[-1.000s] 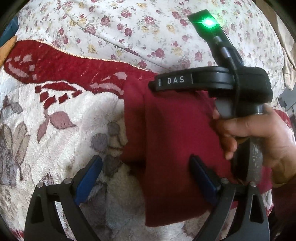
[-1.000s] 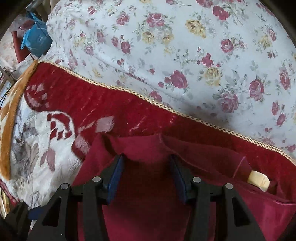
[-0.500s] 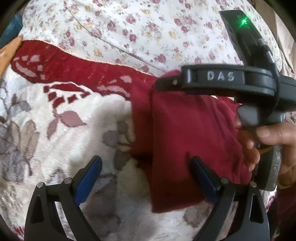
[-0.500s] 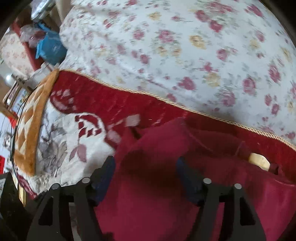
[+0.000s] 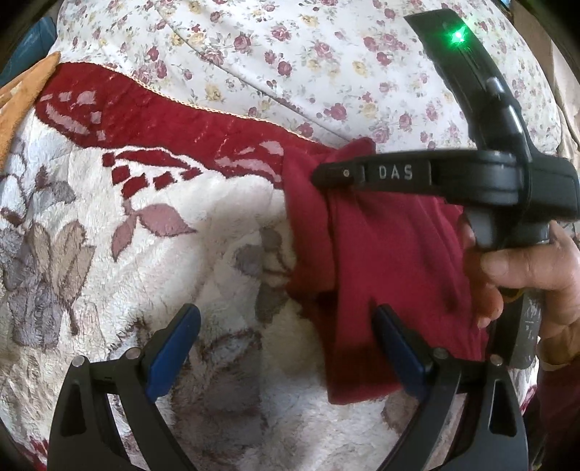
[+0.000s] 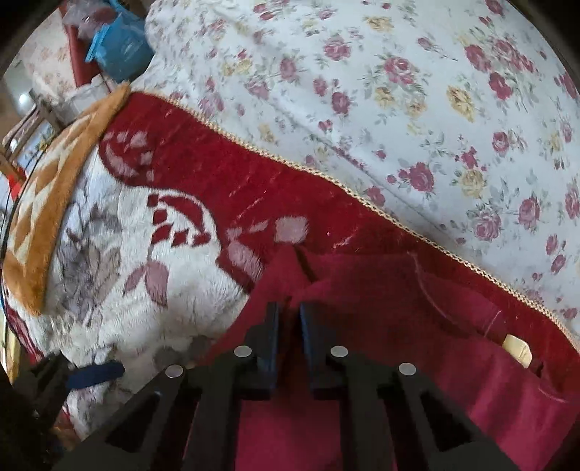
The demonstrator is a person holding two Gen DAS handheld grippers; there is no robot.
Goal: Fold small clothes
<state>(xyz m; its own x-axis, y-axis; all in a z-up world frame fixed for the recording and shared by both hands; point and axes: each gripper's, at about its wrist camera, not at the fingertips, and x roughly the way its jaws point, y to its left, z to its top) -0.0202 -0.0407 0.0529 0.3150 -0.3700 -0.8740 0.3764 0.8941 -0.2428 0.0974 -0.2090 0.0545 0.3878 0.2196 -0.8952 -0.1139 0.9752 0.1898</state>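
- The dark red garment (image 5: 391,261) lies on a plush cream blanket (image 5: 224,224) with grey and mauve leaf patterns and a broad red border, spread over a bed.
- Beyond the blanket's gold-corded edge lies a white floral sheet (image 6: 417,108) printed with small roses.
- The right claw (image 6: 289,319) is clenched on a raised fold of the garment near its top edge; its jaws have just been closing, and the red cloth is pinched between the two dark pads, which stand almost together.
- In the left wrist view the same right claw appears from the side, its black body marked "DAS", with a green light (image 5: 457,35) glowing on the arm above it; its tip sits at the garment's upper left corner, where the cloth bunches up.
- A person's right hand (image 5: 525,275) grips the handle of that claw, fingers curled round the trigger, just beside the garment's right edge.
- The left claw (image 5: 286,344) is released, its blue-padded fingers spread wide.
- One blue pad (image 5: 170,347) hovers over bare blanket; the other sits over the lower part of the garment, nothing pinched between them.
- The garment looks folded lengthwise, with a narrower layer along its left side.
- A pale label (image 6: 516,349) shows on the cloth at the right.
- An orange-brown patterned cloth (image 6: 47,203) lies at the blanket's far left, and blue bags (image 6: 119,47) sit beyond the bed.
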